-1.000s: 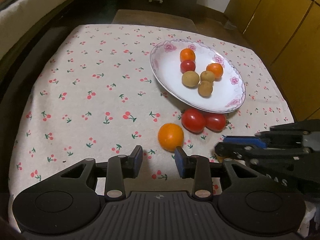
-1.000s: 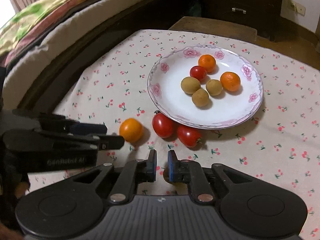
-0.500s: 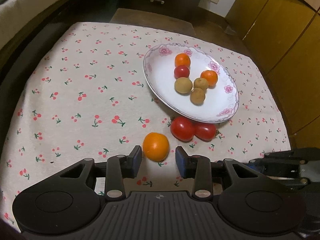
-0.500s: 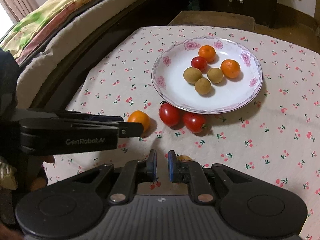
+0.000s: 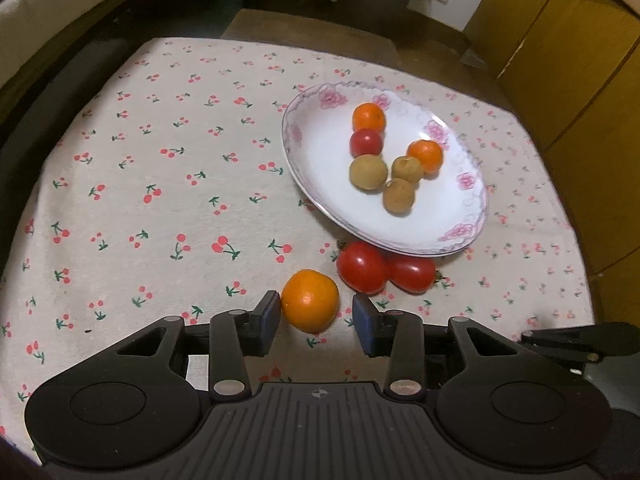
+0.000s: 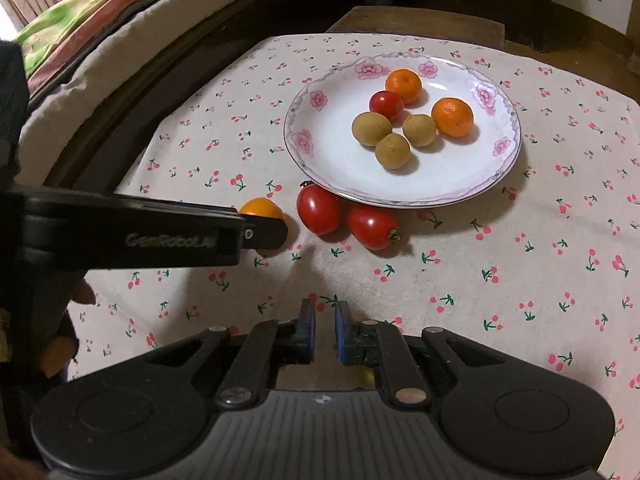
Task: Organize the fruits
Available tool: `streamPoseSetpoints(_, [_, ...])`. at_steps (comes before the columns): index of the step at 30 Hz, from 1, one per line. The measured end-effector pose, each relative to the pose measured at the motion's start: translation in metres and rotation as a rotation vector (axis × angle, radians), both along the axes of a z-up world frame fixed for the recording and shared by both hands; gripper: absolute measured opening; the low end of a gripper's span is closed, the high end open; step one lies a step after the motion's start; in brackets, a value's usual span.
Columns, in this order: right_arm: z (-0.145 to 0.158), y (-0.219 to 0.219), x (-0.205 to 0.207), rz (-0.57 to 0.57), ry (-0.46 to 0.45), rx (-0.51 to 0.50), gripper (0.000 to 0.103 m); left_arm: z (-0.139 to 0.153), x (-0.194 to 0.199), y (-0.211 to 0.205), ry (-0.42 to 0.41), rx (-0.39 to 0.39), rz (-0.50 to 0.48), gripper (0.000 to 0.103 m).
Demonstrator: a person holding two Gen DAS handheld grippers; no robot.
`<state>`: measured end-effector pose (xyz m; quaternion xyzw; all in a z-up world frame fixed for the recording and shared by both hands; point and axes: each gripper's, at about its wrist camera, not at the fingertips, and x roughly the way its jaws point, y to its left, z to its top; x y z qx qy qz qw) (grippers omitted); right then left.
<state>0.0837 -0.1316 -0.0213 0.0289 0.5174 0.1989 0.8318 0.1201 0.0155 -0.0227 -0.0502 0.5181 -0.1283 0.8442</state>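
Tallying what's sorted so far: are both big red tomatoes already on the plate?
No: both big tomatoes lie on the tablecloth just outside the plate's near rim.

Two low wrist views, both facing the shared plate point(image 5: 472, 216) point(image 6: 508, 152).

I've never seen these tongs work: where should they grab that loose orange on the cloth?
Across its widest middle, coming in low from the near side. The orange is round and sits free on the tablecloth, already between the open left tongs; the tomatoes lie beyond it.
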Motion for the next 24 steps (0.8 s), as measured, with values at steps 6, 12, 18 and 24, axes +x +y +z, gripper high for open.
streamPoseSetpoints(6, [-0.002,-0.018,-0.004,-0.033,0.013,0.056,0.013,-0.007,0.007,-0.008,0.015,0.017,0.034,0.048])
streamPoseSetpoints(12, [0.013,-0.044,-0.01,-0.079,-0.027,0.112,0.014,-0.007,0.01,-0.019,0.001,0.083,0.054,0.042])
streamPoseSetpoints(18, [0.012,-0.046,-0.016,-0.079,-0.014,0.098,0.016,-0.005,0.001,-0.026,-0.001,0.127,0.034,0.041])
streamPoseSetpoints(24, [0.012,-0.043,-0.022,-0.072,-0.015,0.068,0.018,0.01,-0.02,-0.023,-0.013,0.134,0.035,0.042])
